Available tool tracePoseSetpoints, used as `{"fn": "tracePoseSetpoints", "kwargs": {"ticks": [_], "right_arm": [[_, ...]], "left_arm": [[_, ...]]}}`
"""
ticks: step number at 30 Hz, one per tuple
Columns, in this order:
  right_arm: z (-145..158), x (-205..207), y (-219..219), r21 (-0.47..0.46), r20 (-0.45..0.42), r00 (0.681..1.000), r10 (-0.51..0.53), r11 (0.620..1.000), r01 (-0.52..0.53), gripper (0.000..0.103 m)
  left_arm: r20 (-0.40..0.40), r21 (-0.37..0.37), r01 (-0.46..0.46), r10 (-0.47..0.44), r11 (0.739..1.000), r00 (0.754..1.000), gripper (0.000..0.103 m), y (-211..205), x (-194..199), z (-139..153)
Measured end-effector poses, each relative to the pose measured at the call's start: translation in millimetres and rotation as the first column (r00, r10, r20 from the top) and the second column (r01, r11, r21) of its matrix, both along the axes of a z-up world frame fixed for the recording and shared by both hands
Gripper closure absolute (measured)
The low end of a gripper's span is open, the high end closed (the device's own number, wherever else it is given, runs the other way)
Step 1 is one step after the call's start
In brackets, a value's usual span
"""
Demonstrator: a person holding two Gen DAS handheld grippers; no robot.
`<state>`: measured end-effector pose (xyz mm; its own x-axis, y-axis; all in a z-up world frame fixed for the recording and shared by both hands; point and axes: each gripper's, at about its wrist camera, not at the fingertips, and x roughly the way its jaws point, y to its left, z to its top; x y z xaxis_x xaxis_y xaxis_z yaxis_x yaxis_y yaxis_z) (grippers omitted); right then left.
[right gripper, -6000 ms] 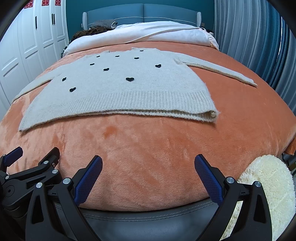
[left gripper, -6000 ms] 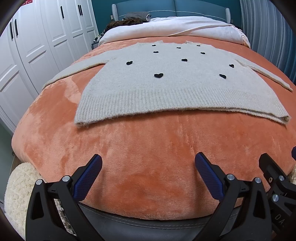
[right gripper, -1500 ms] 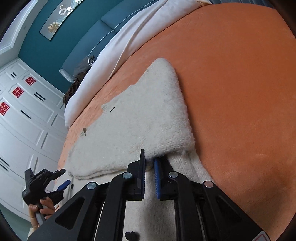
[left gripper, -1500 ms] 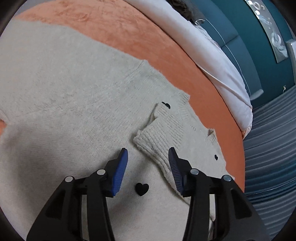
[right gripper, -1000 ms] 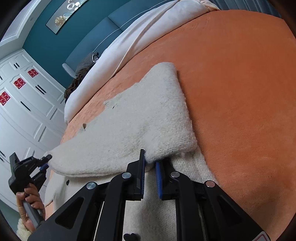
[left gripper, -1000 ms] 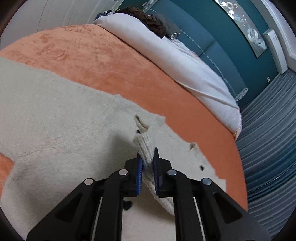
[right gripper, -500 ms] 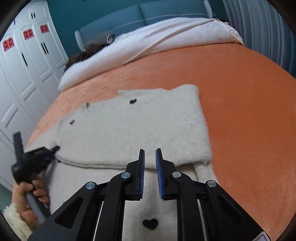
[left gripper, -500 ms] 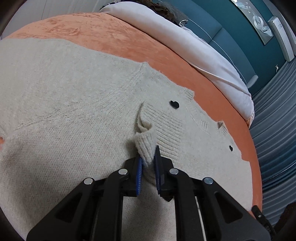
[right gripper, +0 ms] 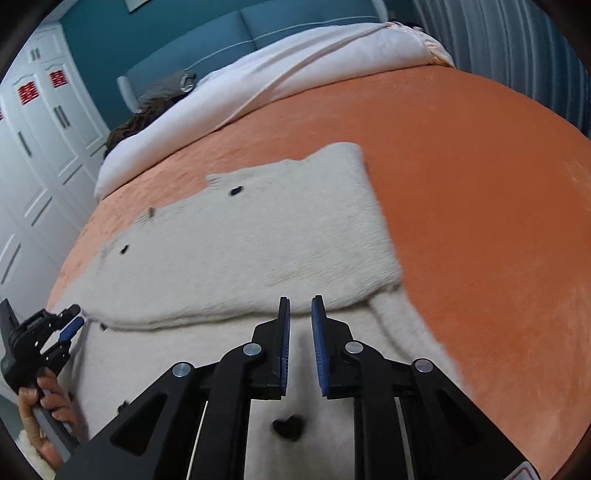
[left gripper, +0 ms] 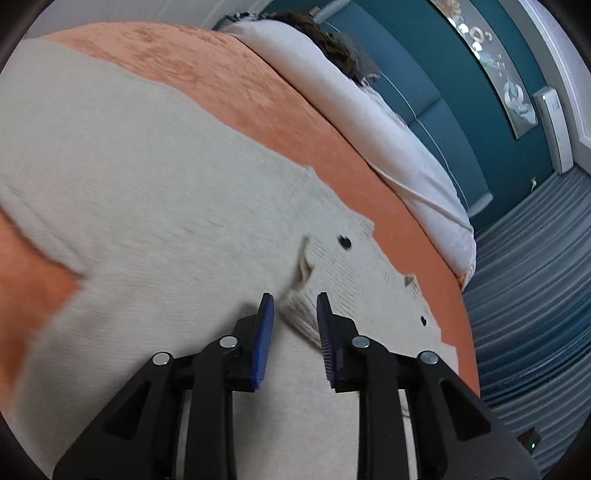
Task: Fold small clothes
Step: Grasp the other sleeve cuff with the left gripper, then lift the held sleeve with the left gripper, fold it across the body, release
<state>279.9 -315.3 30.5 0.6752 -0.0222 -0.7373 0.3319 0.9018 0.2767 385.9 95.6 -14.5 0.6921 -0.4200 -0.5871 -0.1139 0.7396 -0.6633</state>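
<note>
A beige knit sweater with small black hearts lies on the orange blanket. Both sleeves are folded across its body. In the left wrist view the ribbed cuff of a folded sleeve lies between the jaws of my left gripper, which is open and no longer pinches it. In the right wrist view the sweater shows the folded sleeve's edge just ahead of my right gripper, which is slightly open and empty. The left gripper shows at that view's left edge.
A white duvet and dark clothes lie at the bed's head, against a teal headboard. White wardrobes stand to the left. Blue curtains hang to the right. Bare orange blanket lies right of the sweater.
My left gripper has opened and let go of the sleeve cuff, which now rests on the sweater. My right gripper has opened a little and drawn back from the folded sleeve.
</note>
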Motion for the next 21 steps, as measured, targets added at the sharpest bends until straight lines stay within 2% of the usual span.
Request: {"fn": "tracePoseSetpoints", "kwargs": {"ticks": [2,5,8,10,12,14,16,18,19,20,21], "right_arm": [[-0.9,-12.7,30.6,-0.070,0.005,0.998,0.066,0.995,-0.066,0.077],[-23.3,-19.8,67.6,-0.103,-0.049,0.988,0.149,0.983,-0.154,0.065],[-30.1,-22.0,86.3,-0.201,-0.077,0.986,0.148,0.966,-0.160,0.056],[-34.2,-23.4,88.0,-0.212,-0.093,0.985,0.147,0.964,-0.164,0.054],[-34.8,-24.3,83.8,-0.194,-0.080,0.986,0.146,0.968,-0.159,0.053],[-36.9,-28.4,75.5,-0.147,-0.069,0.987,0.147,0.977,-0.156,0.050],[-37.8,-29.0,68.3,-0.089,-0.051,0.987,0.154,0.983,-0.158,0.046],[-39.7,-29.9,64.1,-0.049,-0.036,0.986,0.162,0.985,-0.164,0.042],[-40.2,-28.8,65.6,-0.047,-0.037,0.986,0.162,0.985,-0.164,0.041],[-40.3,-28.4,66.2,-0.050,-0.037,0.986,0.163,0.985,-0.165,0.040],[-40.6,-28.3,67.5,-0.056,-0.039,0.986,0.165,0.984,-0.167,0.040]], "left_arm": [[0.007,0.013,-0.078,0.078,0.997,0.997,0.067,46.0,-13.3,7.3],[-0.007,0.091,-0.234,0.235,0.968,0.972,0.061,135.9,-30.5,15.4],[-0.037,0.149,-0.399,0.409,0.905,0.912,0.058,231.8,-42.9,18.8],[-0.050,0.152,-0.501,0.513,0.852,0.857,0.058,285.4,-49.6,19.5],[-0.076,0.145,-0.560,0.573,0.816,0.816,0.058,323.1,-49.4,15.1],[-0.083,0.100,-0.575,0.582,0.812,0.809,0.058,345.2,-46.1,9.6],[-0.081,0.108,-0.582,0.591,0.806,0.803,0.061,350.8,-37.2,9.3],[-0.087,0.149,-0.572,0.587,0.807,0.805,0.074,348.3,-25.2,11.8],[-0.093,0.151,-0.549,0.565,0.822,0.820,0.092,347.2,-18.2,12.7],[-0.095,0.150,-0.531,0.547,0.834,0.832,0.092,343.0,-12.4,15.0],[-0.079,0.163,-0.530,0.546,0.832,0.834,0.092,339.4,-9.8,22.5]]}}
